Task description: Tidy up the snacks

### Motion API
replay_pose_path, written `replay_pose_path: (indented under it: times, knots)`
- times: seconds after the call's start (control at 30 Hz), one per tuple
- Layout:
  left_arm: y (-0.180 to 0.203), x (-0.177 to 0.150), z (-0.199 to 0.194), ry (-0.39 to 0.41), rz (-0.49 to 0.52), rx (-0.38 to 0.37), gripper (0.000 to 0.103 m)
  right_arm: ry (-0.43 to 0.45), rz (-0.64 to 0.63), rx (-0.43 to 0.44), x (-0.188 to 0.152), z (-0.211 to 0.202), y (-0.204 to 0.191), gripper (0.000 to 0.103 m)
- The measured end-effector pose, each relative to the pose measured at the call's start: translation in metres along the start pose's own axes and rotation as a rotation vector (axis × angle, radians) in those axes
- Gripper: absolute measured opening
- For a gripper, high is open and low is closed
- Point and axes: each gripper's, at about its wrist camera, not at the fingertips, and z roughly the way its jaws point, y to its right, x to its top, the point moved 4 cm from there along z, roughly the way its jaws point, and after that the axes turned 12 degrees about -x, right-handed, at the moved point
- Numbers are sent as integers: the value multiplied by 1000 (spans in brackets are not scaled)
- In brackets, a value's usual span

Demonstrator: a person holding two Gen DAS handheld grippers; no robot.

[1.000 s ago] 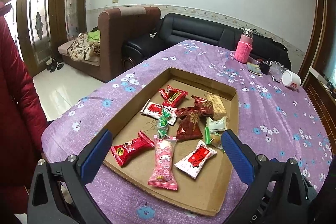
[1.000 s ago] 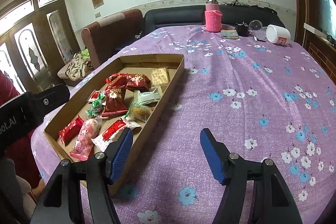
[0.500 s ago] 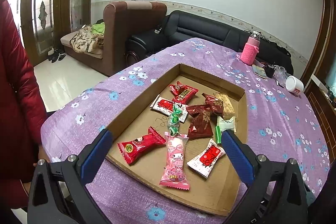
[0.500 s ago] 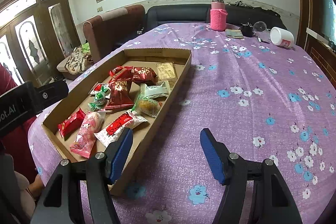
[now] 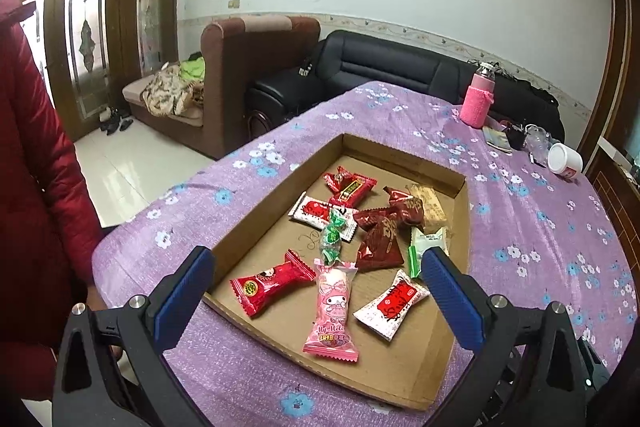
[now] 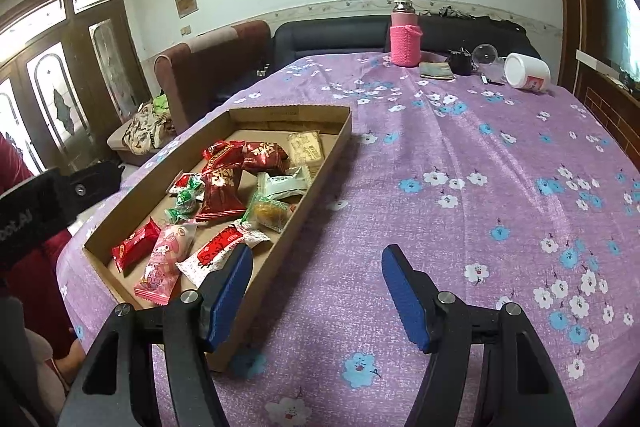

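Observation:
A shallow cardboard tray [image 5: 280, 203] [image 6: 340, 139] lies on the purple flowered tablecloth and holds several wrapped snacks: a pink packet [image 5: 334, 311] [image 6: 164, 259], a red packet [image 5: 270, 281] [image 6: 136, 243], a white and red packet [image 5: 394, 303] [image 6: 220, 247], dark red packets [image 5: 380, 239] [image 6: 220, 191] and a green candy [image 5: 332, 237] [image 6: 184, 203]. My left gripper [image 5: 316, 279] is open and empty, above the tray's near end. My right gripper [image 6: 316, 279] is open and empty, over the cloth just right of the tray's near corner.
At the table's far end stand a pink-sleeved bottle [image 5: 478, 99] [image 6: 405, 35], a tipped white jar [image 5: 565, 159] [image 6: 526, 71], a clear cup [image 6: 486, 57] and small dark items. A black sofa [image 5: 392, 71] and a brown armchair [image 5: 248, 67] stand beyond. A red-coated person [image 5: 36, 211] is at the left.
Both grippers have moved slightly back and up from the tray, so it sits further off in both views. Both stay open. The snacks have not moved.

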Motion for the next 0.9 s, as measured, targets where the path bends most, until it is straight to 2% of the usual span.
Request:
replay_pose_path:
  times: [0.23, 0.67, 0.8, 0.9]
  knots:
    - [4, 4, -13, 52, 29, 29, 103, 38, -24, 5, -1, -10, -4, 74]
    - [-8, 3, -12, 41, 0, 18, 103, 30, -50, 4, -6, -12, -14, 75]
    - [-12, 4, -10, 57, 5, 49, 103, 36, -70, 5, -7, -9, -20, 75]
    - [-14, 9, -21, 119, 2, 77, 103, 36, -70, 17, -5, -8, -20, 75]
